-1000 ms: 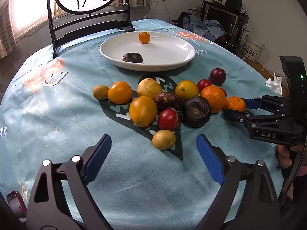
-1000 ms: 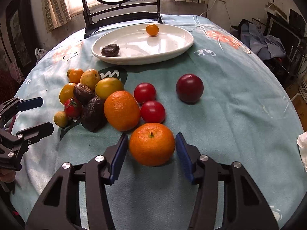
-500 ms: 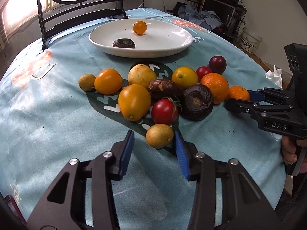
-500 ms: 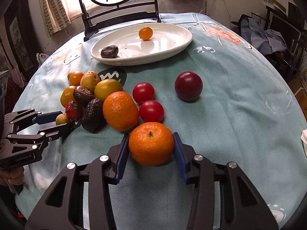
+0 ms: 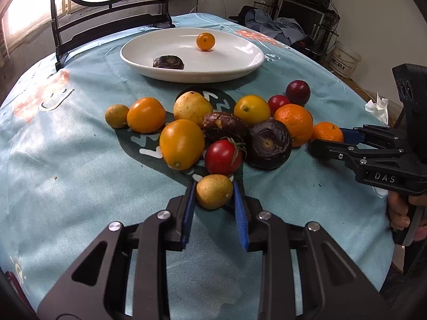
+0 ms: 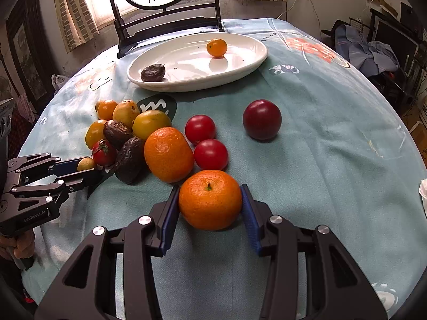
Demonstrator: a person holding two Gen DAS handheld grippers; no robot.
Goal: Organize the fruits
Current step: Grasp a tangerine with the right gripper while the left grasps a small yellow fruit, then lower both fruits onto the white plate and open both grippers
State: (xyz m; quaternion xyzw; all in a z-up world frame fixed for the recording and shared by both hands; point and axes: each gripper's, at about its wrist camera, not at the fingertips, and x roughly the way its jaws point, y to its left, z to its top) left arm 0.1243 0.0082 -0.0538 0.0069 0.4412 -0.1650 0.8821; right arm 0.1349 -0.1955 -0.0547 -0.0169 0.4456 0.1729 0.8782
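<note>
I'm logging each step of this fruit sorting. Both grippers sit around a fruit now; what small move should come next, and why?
Probably lift both fruits straight up. The left gripper is shut on the tan fruit and the right gripper on the tangerine, yet both seem to rest on the cloth beside the pile. The plate beyond holds only two fruits.

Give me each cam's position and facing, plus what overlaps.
Left wrist: rides the left tool, facing across the table toward the white plate; its blue pads flank a small tan fruit; the right tool and a hand enter at the right edge.
Right wrist: rides the right tool, facing the same plate; pads flank a mandarin; the left tool shows at the left edge.
Shared: plate, fruit pile, both tools.
</note>
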